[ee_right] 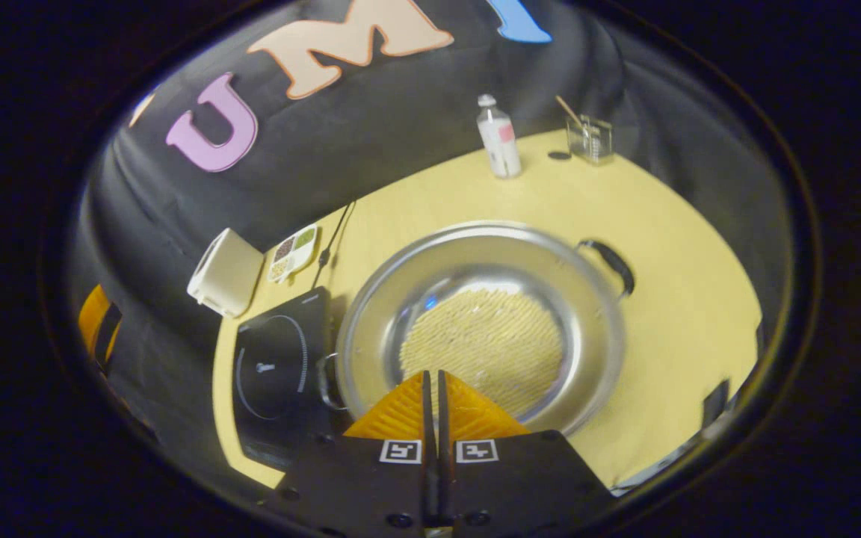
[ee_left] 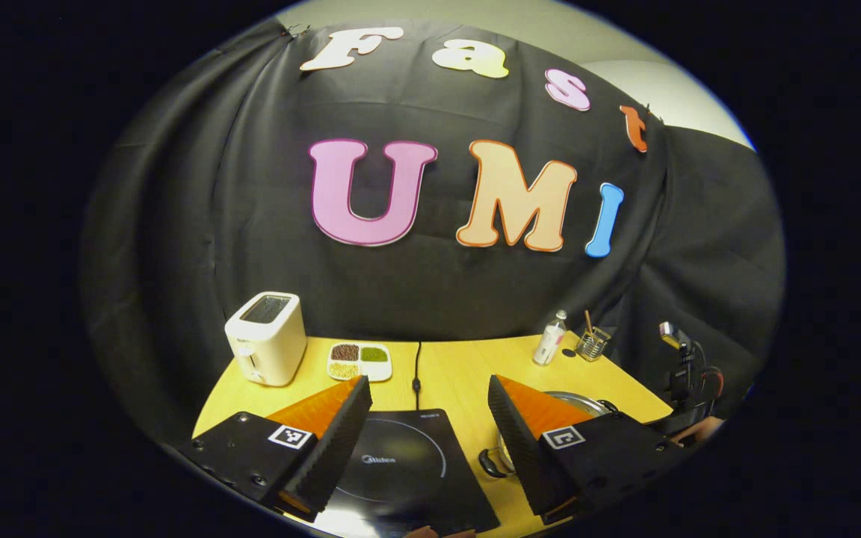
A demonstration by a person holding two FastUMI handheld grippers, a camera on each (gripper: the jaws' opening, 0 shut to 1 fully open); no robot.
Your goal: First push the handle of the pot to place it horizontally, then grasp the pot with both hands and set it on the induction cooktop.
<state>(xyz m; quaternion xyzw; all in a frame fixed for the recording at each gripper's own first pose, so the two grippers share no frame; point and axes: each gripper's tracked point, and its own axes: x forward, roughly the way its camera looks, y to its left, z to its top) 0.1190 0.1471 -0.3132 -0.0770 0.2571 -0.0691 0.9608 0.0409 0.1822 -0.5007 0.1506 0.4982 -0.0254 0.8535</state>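
A wide steel pot [ee_right: 386, 299] stands on the yellow table just right of the black induction cooktop [ee_right: 277, 366]. One black handle [ee_right: 611, 265] points to the far right, the other handle [ee_right: 323, 382] sits beside the cooktop. My right gripper [ee_right: 432, 375] hovers above the pot's near rim, shut with nothing between its orange fingers. In the left gripper view my left gripper [ee_left: 427, 381] is open over the cooktop [ee_left: 400, 463]. The pot [ee_left: 584, 403] lies partly hidden behind its right finger [ee_left: 524, 433], with one handle [ee_left: 490, 463] showing.
A white toaster [ee_left: 266, 336] and a divided dish of beans [ee_left: 359, 361] stand at the back left. A cable [ee_left: 417, 366] runs from the cooktop to the back edge. A bottle [ee_right: 498, 138] and a glass holder [ee_right: 590, 138] stand at the back right.
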